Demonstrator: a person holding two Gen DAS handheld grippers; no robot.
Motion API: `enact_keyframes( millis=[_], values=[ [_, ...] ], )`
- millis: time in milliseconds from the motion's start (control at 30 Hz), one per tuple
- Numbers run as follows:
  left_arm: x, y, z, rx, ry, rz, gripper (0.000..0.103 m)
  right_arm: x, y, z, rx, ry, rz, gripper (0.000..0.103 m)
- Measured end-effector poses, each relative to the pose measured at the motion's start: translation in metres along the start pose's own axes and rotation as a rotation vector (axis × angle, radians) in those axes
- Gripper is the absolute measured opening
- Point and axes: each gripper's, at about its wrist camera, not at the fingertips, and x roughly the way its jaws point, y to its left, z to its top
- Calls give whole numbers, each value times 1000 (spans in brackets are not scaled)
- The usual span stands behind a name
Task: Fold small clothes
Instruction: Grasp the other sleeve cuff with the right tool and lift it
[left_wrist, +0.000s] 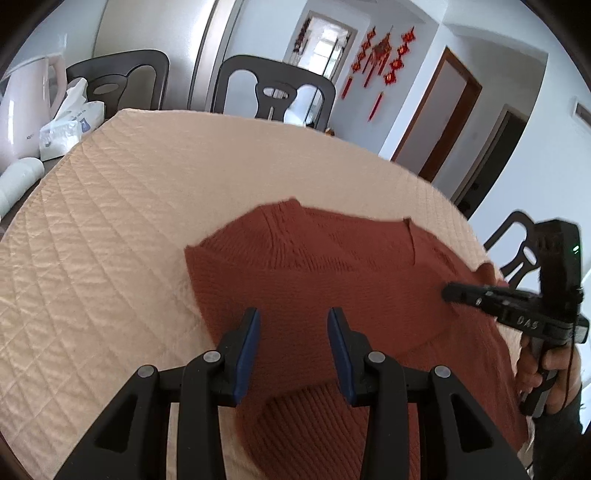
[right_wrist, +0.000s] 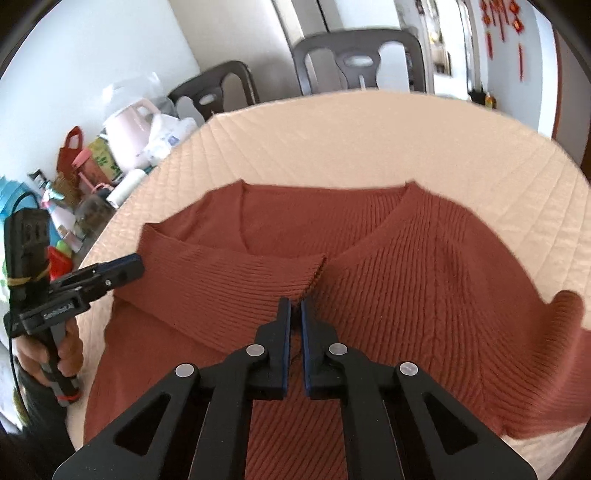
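Right wrist: right claw (right_wrist: 294, 314) pinches ribbed rust sweater (right_wrist: 406, 280); left claw (left_wrist: 293, 328) gapes empty.

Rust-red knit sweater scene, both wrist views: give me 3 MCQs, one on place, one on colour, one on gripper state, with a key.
1. Where does the rust-red ribbed knit sweater lie?
A. on the cream quilted table cover
B. on a chair
C. on the floor

2. What colour are the gripper finger pads?
A. red
B. blue
C. white

3. How is the left gripper set?
A. shut on the cuff
B. out of view
C. open above the knit

Key: 1 A, cream quilting surrounds the sweater; 2 B, blue strips line the black fingers; 3 C, knit shows through the wide gap, while the right gripper pinches the folded sleeve's cuff.
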Motion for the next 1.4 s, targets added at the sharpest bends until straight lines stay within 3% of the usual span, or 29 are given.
enact_keyframes(
  millis=[133,267,433,533,633,800,933,1100,1233,1400],
  values=[
    [6,-12,-11,64,24,78,41,15,2,-8,-35,68,-37,6],
    [-7,-19,-13,60,20,84,41,3,-3,-13,-23,46,-54,10],
    [-21,-32,-25,108,15,81,41,-36,-14,-31,-11,-21,-40,23],
    [-21,-36,-34,116,31,94,41,-54,-31,-48,33,-38,-47,38],
    [-26,-41,-35,119,18,91,41,-70,-54,-64,94,-46,-76,39],
    [-27,-53,-20,121,-21,92,52,-98,-97,-76,226,-97,-150,39],
    [-13,-61,-10,149,-30,123,53,-110,-134,-83,352,-112,-213,40],
    [9,-57,-9,148,11,164,53,-117,-169,-96,522,-125,-248,40],
    [19,-55,-16,149,40,165,54,-122,-185,-100,611,-159,-237,40],
    [20,-54,-18,153,37,151,58,-130,-204,-100,708,-208,-287,40]
  ],
)
